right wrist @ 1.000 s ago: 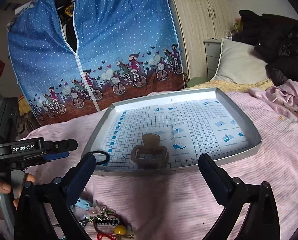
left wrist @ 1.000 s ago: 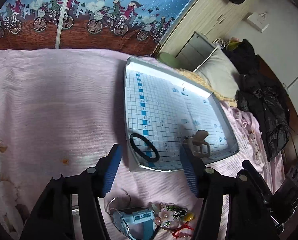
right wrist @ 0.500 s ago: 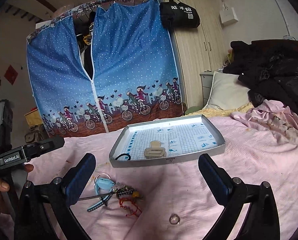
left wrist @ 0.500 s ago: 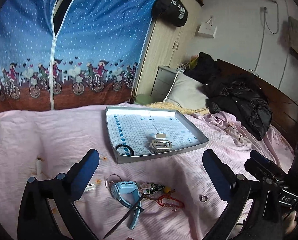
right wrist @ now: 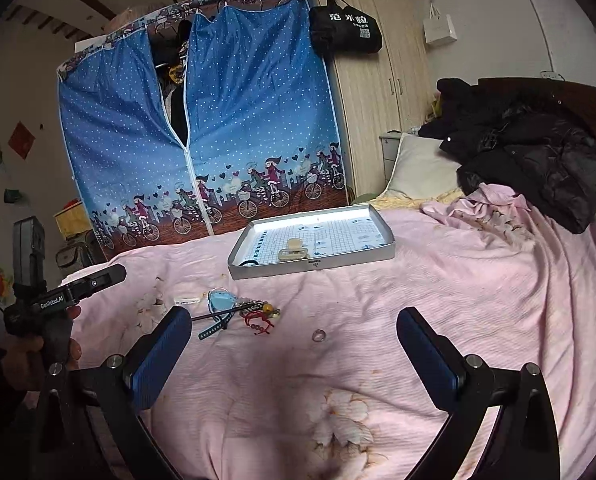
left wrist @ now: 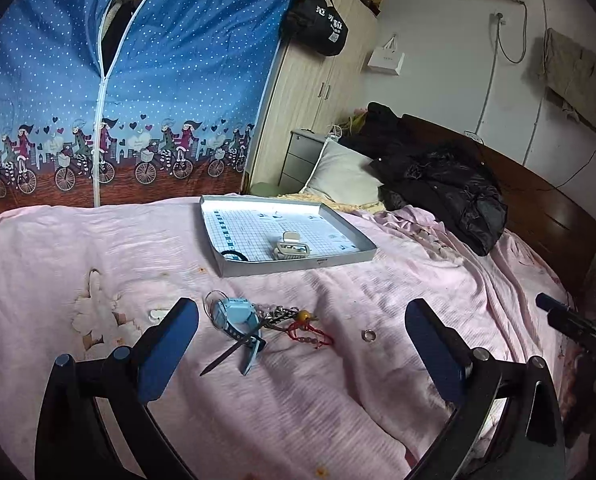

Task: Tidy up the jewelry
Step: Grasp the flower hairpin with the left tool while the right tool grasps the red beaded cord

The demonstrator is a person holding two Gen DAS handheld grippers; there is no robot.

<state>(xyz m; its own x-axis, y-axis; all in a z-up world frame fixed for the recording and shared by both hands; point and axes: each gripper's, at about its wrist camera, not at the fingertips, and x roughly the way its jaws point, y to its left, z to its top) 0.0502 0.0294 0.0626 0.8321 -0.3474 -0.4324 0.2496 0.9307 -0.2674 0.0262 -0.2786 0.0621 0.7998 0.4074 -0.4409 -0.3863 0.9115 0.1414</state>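
A silver tray (left wrist: pixel 298 266) (right wrist: pixel 338 260) with a grid-printed floor rests on the pink bedspread, holding a beige hair claw (left wrist: pixel 292 247) (right wrist: pixel 293 253) and a black hair tie (left wrist: pixel 234 256). Nearer lies a loose pile: a light-blue watch (left wrist: pixel 234 320) (right wrist: pixel 219 301), a red cord bracelet (left wrist: pixel 310 334) (right wrist: pixel 260 325) with a yellow bead, a dark stick, and a small silver ring (left wrist: pixel 368 335) (right wrist: pixel 318 335) off to the right. My left gripper (left wrist: pixel 302 344) is open above the pile, holding nothing. My right gripper (right wrist: pixel 290 354) is open too, held back from the ring.
A blue fabric wardrobe (right wrist: pixel 202 140) stands beyond the bed, a wooden cupboard (right wrist: pixel 378 100) beside it. A pillow (left wrist: pixel 342 176) and black coats (left wrist: pixel 450 192) lie at the bed's head on the right. A hand (right wrist: pixel 22 356) grips the left tool's handle.
Both grippers have pulled well back and up from the tray. The left one, narrower a second ago near the hair tie, now stands wide open. The jewelry pile and ring have come into view.
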